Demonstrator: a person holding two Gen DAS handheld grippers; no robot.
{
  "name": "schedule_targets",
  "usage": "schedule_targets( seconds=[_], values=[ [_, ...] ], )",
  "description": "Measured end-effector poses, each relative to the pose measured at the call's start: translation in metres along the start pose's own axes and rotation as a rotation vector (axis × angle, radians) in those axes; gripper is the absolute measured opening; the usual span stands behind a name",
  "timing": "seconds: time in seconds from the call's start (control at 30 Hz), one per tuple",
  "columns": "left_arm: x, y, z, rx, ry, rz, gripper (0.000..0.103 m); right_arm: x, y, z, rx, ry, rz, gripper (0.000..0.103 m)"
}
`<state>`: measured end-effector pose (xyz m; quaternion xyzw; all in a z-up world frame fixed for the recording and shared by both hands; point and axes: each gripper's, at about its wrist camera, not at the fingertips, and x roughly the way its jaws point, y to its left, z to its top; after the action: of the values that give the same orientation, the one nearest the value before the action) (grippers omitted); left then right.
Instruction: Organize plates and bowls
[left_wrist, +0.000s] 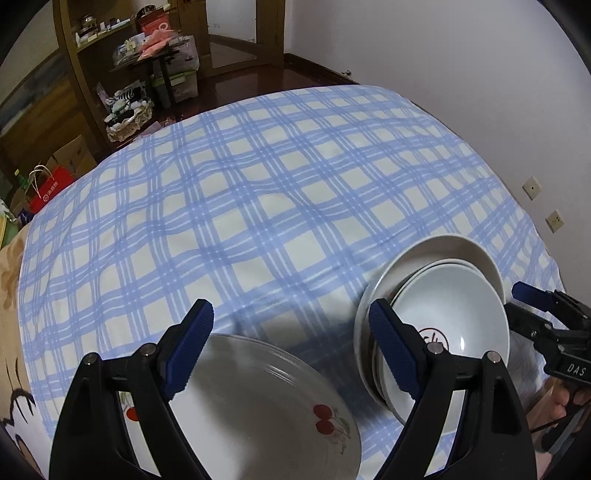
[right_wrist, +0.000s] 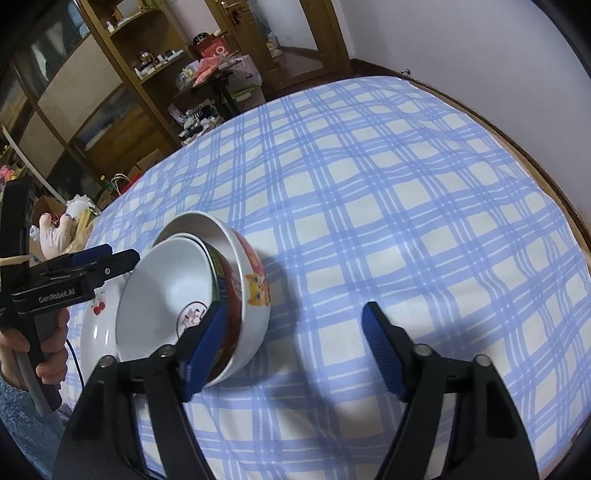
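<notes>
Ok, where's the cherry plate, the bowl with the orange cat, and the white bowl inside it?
cherry plate (left_wrist: 266, 398), left wrist view, on its bare middle.
cat bowl (right_wrist: 255, 295), right wrist view, on its outer wall.
white inner bowl (right_wrist: 162, 291), right wrist view, on its inside.

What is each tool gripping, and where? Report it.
Nothing is gripped. The left tool and right tool both stand open; one finger of the right tool sits at the tilted bowls' rim.

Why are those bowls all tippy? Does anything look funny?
Yes. The inner bowl sits crooked inside the cat bowl, and both lean over on the soft checked cloth instead of standing flat. Their low side looks propped on the cherry plate. Nothing looks broken or spilled.
</notes>
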<state>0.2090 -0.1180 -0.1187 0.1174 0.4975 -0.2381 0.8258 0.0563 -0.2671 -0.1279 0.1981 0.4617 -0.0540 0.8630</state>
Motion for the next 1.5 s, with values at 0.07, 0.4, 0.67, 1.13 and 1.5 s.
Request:
schedule_targets(
  seconds=[0.07, 0.4, 0.67, 1.13, 1.5],
  values=[
    [0.003, 0.001, -0.001, -0.003, 0.015, -0.006, 0.084, 0.003, -0.001, -0.001, 0.006, 0.013, 0.000, 0.068],
    [0.003, -0.003, -0.005, 0.040, 0.031, -0.025, 0.084, 0.006, -0.002, -0.001, 0.010, 0.033, 0.048, 0.047],
    [0.004, -0.010, -0.003, 0.057, 0.043, 0.013, 0.081, 0.011, 0.010, 0.004, -0.027, 0.051, 0.053, 0.024],
    [0.018, -0.016, 0.001, -0.002, 0.129, -0.106, 0.041, 0.019, 0.013, 0.009, 0.001, 0.088, 0.043, 0.014],
    [0.026, -0.016, 0.005, -0.082, 0.169, -0.204, 0.007, 0.022, 0.017, 0.013, 0.000, 0.092, 0.034, 0.010]
  ],
)
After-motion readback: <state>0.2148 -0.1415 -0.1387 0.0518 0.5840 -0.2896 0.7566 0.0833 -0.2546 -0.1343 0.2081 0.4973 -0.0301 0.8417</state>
